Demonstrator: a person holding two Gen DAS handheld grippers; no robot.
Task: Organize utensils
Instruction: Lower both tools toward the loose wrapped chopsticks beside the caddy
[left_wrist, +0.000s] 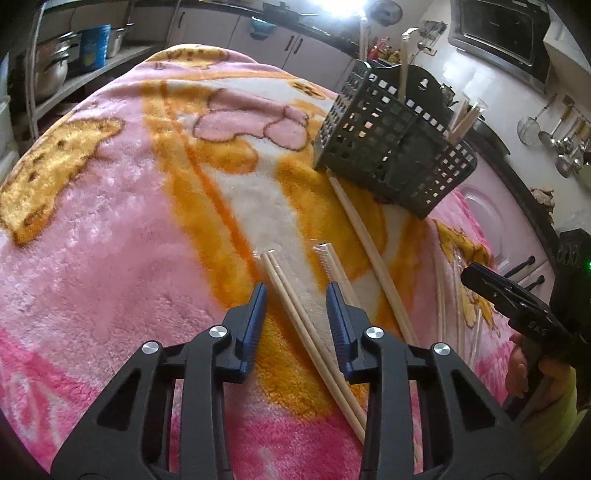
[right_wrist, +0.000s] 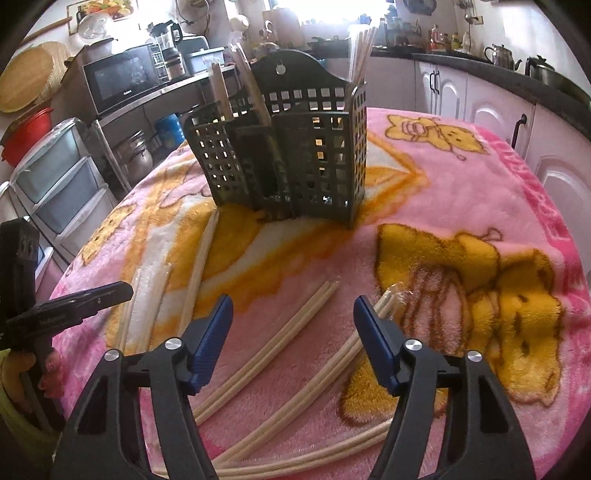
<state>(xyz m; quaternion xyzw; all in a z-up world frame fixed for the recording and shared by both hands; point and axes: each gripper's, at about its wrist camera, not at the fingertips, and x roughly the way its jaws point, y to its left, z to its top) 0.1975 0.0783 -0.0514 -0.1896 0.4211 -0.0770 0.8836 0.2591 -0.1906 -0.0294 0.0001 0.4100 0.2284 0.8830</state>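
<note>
A dark grey slotted utensil caddy stands on the pink blanket and holds several chopsticks; it also shows in the right wrist view. My left gripper is open, low over a bare pair of wooden chopsticks that lies between its jaws. A plastic-wrapped pair and a long pale pair lie just to the right. My right gripper is open above several pale chopstick pairs on the blanket. The right gripper also shows at the left wrist view's right edge.
The pink and orange fleece blanket covers a round table. More chopsticks lie left of the caddy's foot. Kitchen counters, a microwave, drawers and hanging ladles surround the table. The left gripper shows at the right wrist view's left edge.
</note>
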